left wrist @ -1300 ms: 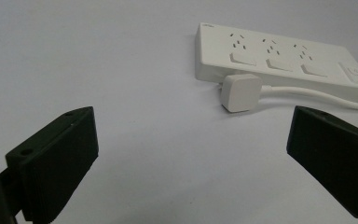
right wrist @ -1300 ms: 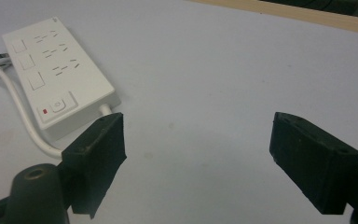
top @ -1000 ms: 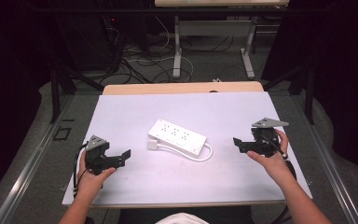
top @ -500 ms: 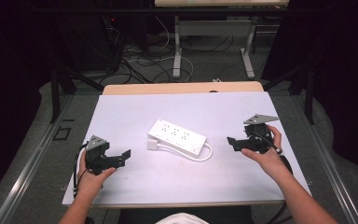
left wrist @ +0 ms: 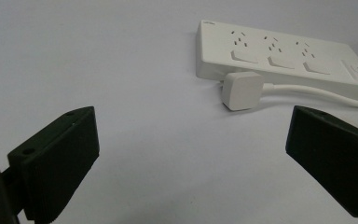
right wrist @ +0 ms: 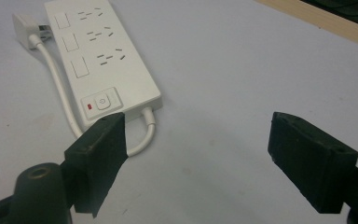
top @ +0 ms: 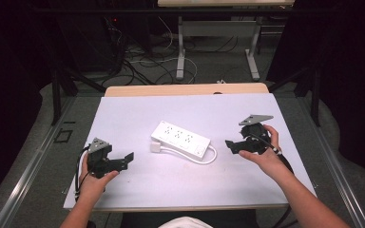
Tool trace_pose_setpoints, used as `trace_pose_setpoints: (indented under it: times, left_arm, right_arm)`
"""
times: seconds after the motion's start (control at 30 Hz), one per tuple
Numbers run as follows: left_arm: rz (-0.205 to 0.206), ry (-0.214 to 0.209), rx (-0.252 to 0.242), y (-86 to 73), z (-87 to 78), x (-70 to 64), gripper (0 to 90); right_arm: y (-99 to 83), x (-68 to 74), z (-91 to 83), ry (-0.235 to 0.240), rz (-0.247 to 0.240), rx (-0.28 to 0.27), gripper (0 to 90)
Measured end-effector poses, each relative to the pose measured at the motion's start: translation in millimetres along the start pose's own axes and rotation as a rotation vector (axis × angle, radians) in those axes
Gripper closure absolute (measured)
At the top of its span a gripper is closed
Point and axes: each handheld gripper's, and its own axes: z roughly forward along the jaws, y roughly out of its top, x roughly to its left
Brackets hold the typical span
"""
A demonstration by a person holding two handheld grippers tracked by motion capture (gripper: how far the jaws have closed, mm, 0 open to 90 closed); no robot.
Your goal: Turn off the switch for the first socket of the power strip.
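Note:
A white power strip [top: 180,137] lies flat in the middle of the white table [top: 138,111], its short cable looped round to a white plug [top: 156,147] lying beside its left end. My left gripper [top: 128,159] rests low at the table's left front, open and empty, facing the strip [left wrist: 279,53] and plug [left wrist: 242,89]. My right gripper [top: 229,145] hovers just right of the strip, open and empty; its left jaw sits near the switch end [right wrist: 100,101] and the cable loop [right wrist: 142,140].
A wooden strip [top: 185,89] edges the table's far side. Behind it stand table legs and loose cables [top: 142,57] on the floor. Metal rails [top: 28,171] run along both sides of the table.
My right gripper has moved left and slightly forward, closer to the power strip's switch end. The left gripper has stayed put.

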Motion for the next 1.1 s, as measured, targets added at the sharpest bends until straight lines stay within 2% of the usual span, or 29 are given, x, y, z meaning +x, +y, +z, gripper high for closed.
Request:
trace_pose_setpoints:
  times: [0.53,0.73,0.83,0.87,1.03,1.07,1.1]
  left_arm:
    - [0.003,-0.003,0.005,-0.2,1.4,-0.7,3.0]
    - [0.002,-0.001,0.007,-0.2,1.8,-1.1,3.0]
    - [0.002,-0.002,0.007,-0.3,2.0,-1.1,3.0]
    - [0.003,-0.002,0.007,-0.3,2.1,-1.0,3.0]
    - [0.004,-0.002,0.007,-0.2,2.2,-1.1,3.1]
    - [0.003,-0.002,0.007,-0.3,2.2,-1.1,3.1]
    - [0.002,-0.002,0.007,-0.3,2.3,-1.0,3.1]
  right_arm:
    - [12.1,8.6,11.1,0.043,-0.028,0.063,20.7]
    - [16.2,13.2,16.1,0.063,-0.054,0.086,21.4]
    - [17.4,16.2,18.1,0.071,-0.047,0.095,21.5]
    - [17.9,15.4,18.5,0.071,-0.066,0.100,21.6]
    - [18.7,17.4,21.4,0.065,-0.058,0.107,22.0]
    - [19.2,17.0,22.9,0.085,-0.075,0.111,22.3]
    - [19.5,18.0,23.5,0.080,-0.064,0.120,22.5]
